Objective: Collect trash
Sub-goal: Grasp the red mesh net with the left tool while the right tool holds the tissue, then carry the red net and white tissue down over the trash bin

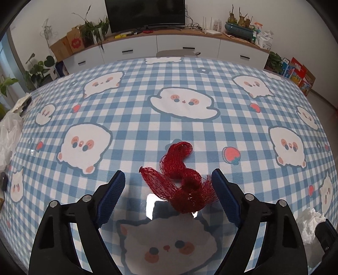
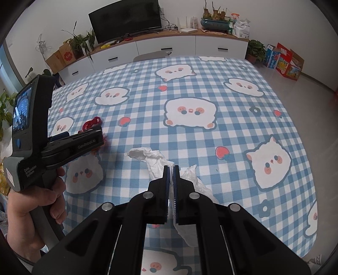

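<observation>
Indoors, across a worktop (image 1: 147, 110) draped in blue-and-white checked cloth printed with cartoon animals, with a white sideboard (image 1: 186, 47) and dark television (image 1: 144, 13) along the far wall. Lower down, the left gripper (image 1: 168, 176) held low over the cloth, jaws spread wide apart around a crumpled red mesh net (image 1: 179, 182) lying on the cloth, blue pads to either side of it, contact with the right-hand pad impossible to confirm. Seen again from the right wrist camera, the same left gripper (image 2: 101, 132) in a bare hand (image 2: 36, 203), the red net (image 2: 91, 122) partly hidden behind it. Nearer, the right gripper (image 2: 171, 167) with jaws pressed together on a crumpled white tissue (image 2: 154, 160), paper trailing out to both sides of the closed pads. Smaller still, at the lower right edge of the left view, that tissue (image 1: 310, 224) close beside the left gripper.
</observation>
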Demonstrator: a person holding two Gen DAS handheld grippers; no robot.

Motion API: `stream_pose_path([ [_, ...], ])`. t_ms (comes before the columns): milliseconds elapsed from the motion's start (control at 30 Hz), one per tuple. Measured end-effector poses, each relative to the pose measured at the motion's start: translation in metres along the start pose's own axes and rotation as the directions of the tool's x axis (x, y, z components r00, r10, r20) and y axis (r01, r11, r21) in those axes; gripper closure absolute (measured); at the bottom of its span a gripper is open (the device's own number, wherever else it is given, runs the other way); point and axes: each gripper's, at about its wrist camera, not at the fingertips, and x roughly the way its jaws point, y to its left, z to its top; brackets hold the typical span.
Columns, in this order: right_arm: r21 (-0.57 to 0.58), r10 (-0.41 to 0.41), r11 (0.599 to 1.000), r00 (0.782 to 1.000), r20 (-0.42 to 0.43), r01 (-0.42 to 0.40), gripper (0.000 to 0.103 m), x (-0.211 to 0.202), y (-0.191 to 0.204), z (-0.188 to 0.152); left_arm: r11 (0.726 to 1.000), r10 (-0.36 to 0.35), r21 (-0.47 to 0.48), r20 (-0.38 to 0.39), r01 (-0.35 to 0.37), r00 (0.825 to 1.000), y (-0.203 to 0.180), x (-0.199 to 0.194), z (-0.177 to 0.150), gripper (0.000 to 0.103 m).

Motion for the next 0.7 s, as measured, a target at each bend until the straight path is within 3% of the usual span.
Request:
stream_pose_path([
  [100, 0.002, 0.001, 1.0, 1.0, -0.002, -0.001, 0.1, 0.001, -0.001, 0.0, 1.0, 0.004, -0.009, -0.021, -0.004, 1.0, 0.0, 0.007, 0.0, 0.033],
  [167, 0.003, 0.0, 1.0, 1.0, -0.004, 0.0, 0.1, 0.001, -0.001, 0.0, 1.0, -0.003, -0.011, -0.03, 0.003, 1.0, -0.001, 0.01, 0.0, 0.046],
  [300, 0.005, 0.001, 1.0, 1.0, -0.01, -0.001, 0.1, 0.004, -0.003, 0.0, 1.0, -0.013, -0.002, -0.027, 0.013, 1.0, -0.004, 0.011, -0.002, 0.06],
  [367, 0.004, 0.002, 1.0, 1.0, -0.009, -0.002, 0.1, 0.004, -0.003, 0.0, 1.0, -0.024, 0.001, -0.03, 0.025, 0.999, -0.005, 0.01, -0.002, 0.074],
  [467, 0.002, 0.003, 1.0, 1.0, -0.009, -0.003, 0.1, 0.004, -0.002, 0.0, 0.999, -0.036, 0.014, -0.038, 0.037, 0.999, -0.009, 0.008, -0.002, 0.085],
  [700, 0.006, -0.003, 1.0, 1.0, 0.007, 0.003, 0.1, -0.006, 0.0, -0.001, 0.997, -0.062, 0.035, -0.026, 0.063, 0.998, -0.005, -0.015, -0.015, 0.087],
])
